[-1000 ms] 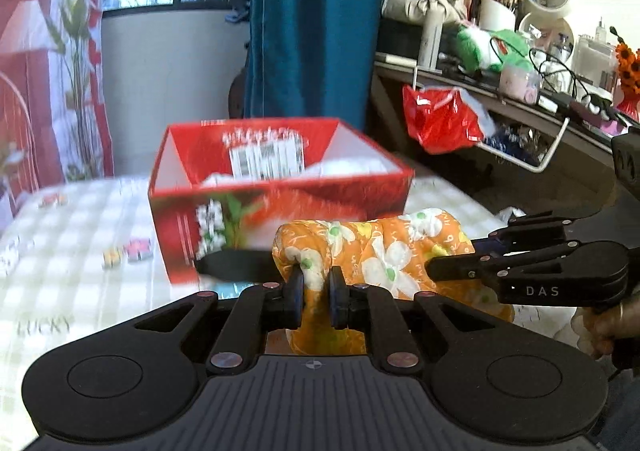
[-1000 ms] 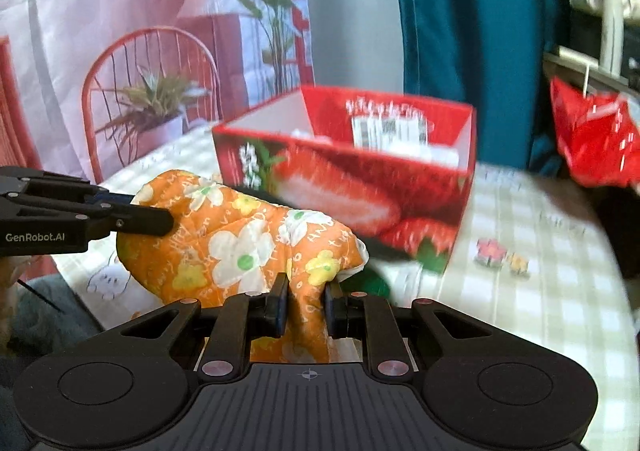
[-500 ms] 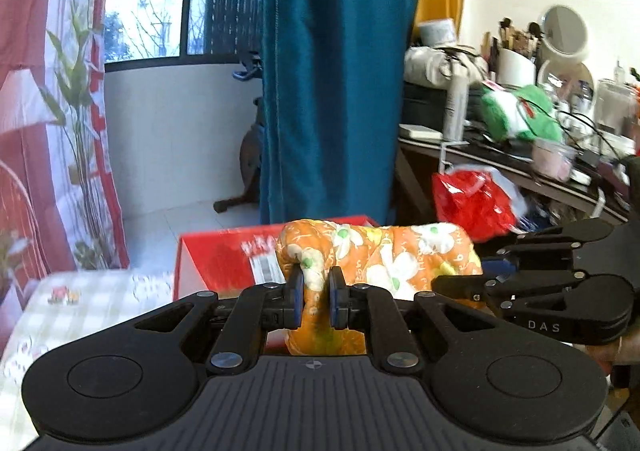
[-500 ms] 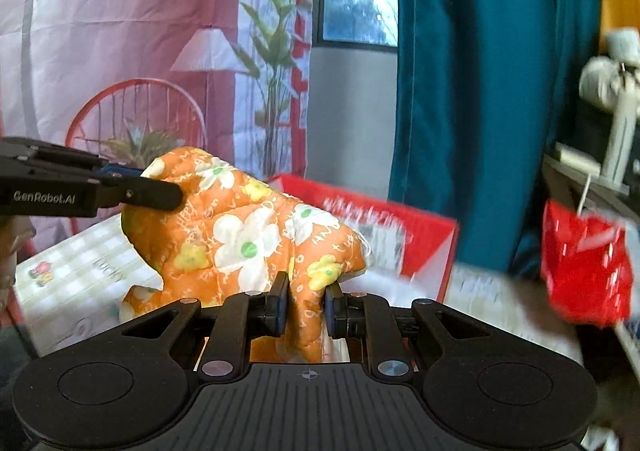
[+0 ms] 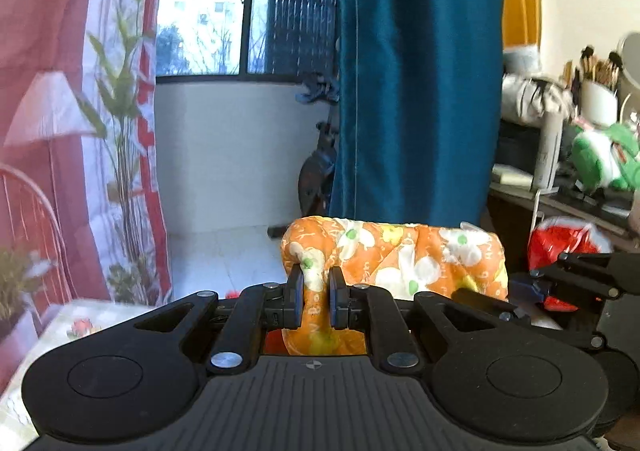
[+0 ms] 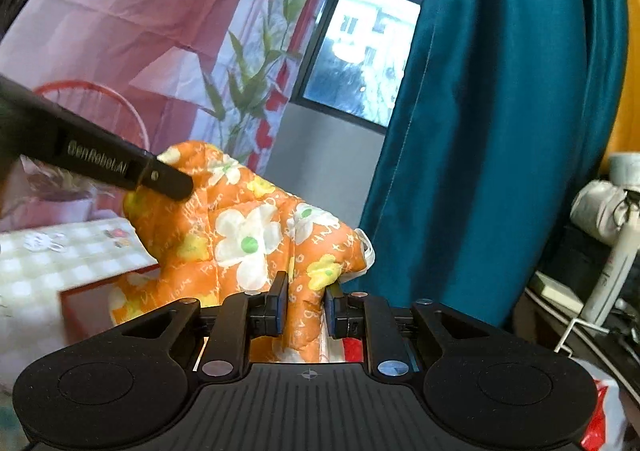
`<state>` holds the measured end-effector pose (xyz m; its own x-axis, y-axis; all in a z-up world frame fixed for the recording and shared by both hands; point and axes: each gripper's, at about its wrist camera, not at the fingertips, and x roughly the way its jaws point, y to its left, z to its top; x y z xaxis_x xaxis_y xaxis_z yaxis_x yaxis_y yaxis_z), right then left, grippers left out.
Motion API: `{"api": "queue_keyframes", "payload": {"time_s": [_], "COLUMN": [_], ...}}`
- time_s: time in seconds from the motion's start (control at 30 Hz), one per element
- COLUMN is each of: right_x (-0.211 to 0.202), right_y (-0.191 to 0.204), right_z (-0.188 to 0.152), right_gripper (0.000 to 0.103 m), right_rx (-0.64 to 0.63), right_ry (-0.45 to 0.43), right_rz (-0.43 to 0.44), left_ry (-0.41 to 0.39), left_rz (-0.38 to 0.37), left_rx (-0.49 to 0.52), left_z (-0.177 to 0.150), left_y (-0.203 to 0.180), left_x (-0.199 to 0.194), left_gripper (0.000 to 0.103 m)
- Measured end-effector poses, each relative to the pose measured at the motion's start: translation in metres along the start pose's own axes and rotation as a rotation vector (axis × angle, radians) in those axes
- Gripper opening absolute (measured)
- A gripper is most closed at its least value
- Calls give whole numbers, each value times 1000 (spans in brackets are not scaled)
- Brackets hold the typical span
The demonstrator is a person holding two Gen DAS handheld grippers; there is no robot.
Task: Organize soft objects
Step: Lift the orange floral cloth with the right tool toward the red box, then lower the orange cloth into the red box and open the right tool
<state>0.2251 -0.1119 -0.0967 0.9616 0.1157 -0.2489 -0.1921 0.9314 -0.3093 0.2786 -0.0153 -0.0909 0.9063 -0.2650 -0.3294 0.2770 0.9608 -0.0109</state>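
Observation:
An orange quilted cloth with white and yellow flowers [image 5: 396,255] hangs in the air between both grippers. My left gripper [image 5: 314,293] is shut on its left end. My right gripper [image 6: 305,301] is shut on its other end. In the right wrist view the cloth [image 6: 244,235] bulges up, with the left gripper's black finger [image 6: 160,179] clamped on its upper left. In the left wrist view the right gripper [image 5: 540,291] shows at the cloth's right end. The red box edge [image 6: 96,291] lies below the cloth, mostly hidden.
A checked tablecloth [image 6: 52,263] lies low at the left. A teal curtain [image 5: 416,83] hangs ahead. A cluttered shelf with a green plush [image 5: 604,159], a brush cup [image 5: 596,103] and a red plastic bag [image 5: 560,243] stands at the right.
Both grippers have lifted the cloth higher and tilted up. The red box has dropped out of the left wrist view and shows only as an edge in the right.

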Motion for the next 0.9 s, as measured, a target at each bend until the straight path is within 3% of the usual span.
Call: {"api": "queue_keyframes", "payload": {"time_s": [0.13,0.37,0.57,0.6,0.67,0.73,0.9], "right_x": [16,22,28,29,32,33,27], "right_y": [12,18,20,20,18,16,8], "right_z": [-21,-50,-57,-58,-58,-58,-61], "right_gripper": [17,17,17,17,30,37,57], "right_rx": [-25,35,114,123,136,148,178], "right_ry": [39,154,228,238,255,262,261], "right_rz": [-13,60,88,87,66,34,-6], "left_ry": [62,203,236,238,247,232,230], "left_rz": [-2,-24,-42,-44,-42,-44,-51], "left_rx": [-4,-109,-100,-88,-74,-84,-96], "left_z": [-24,-50,-55,-54,-50,-49,-44], "left_y": [1,12,16,15,15,16,17], "left_x": [11,19,20,19,20,18,17], "left_gripper": [13,13,14,17,43,62,66]}}
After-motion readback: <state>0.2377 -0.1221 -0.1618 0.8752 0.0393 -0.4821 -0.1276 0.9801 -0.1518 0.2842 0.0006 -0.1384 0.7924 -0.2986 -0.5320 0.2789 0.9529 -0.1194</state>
